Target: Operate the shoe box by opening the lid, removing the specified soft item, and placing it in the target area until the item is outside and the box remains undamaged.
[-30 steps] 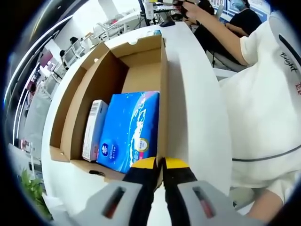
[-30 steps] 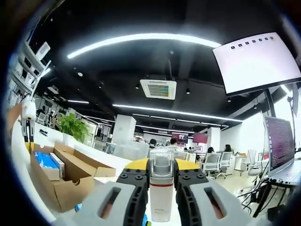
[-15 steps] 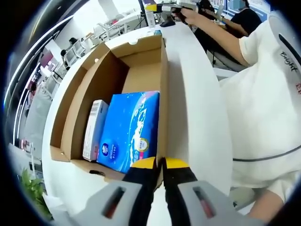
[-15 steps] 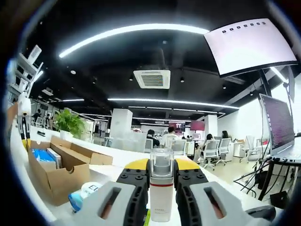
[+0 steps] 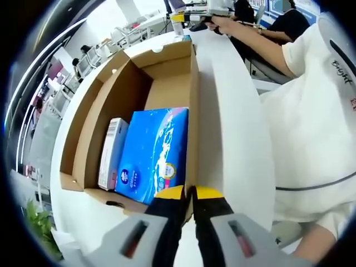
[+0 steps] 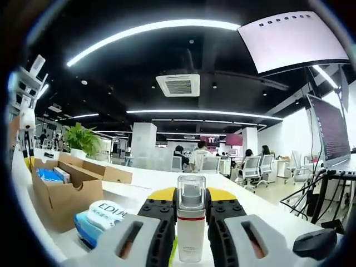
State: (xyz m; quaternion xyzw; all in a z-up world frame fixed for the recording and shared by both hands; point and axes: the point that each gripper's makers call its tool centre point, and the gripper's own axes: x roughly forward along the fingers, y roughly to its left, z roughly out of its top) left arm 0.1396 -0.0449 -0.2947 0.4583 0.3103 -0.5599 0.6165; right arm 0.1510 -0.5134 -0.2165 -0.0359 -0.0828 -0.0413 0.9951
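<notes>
The left gripper [image 5: 189, 194] has its two yellow-tipped jaws squeezed tight on the thin side wall of the shoe box [image 5: 192, 105], right at the near corner. The box is open on top and sits on a white table [image 5: 231, 133]. Inside it lies a blue soft pack [image 5: 153, 153] with white swirls (it looks like a pack of tissues), and just beside that stands a slim white carton [image 5: 110, 153], touching the blue pack. A person in a white shirt [image 5: 311, 111] stands close to the table edge. The right gripper [image 6: 191, 197] is pinching a small white bottle [image 6: 190, 228] with a clear cap and a red band, held upright between its jaws. In the right gripper view the shoe box [image 6: 61, 192] stands off to one side with the left gripper [image 6: 26, 139] at its far edge. Near the box, on the table, lies a blue and white pouch [image 6: 100, 219] with letters on it. A dark computer mouse [image 6: 314, 243] sits well apart, on the other side.
</notes>
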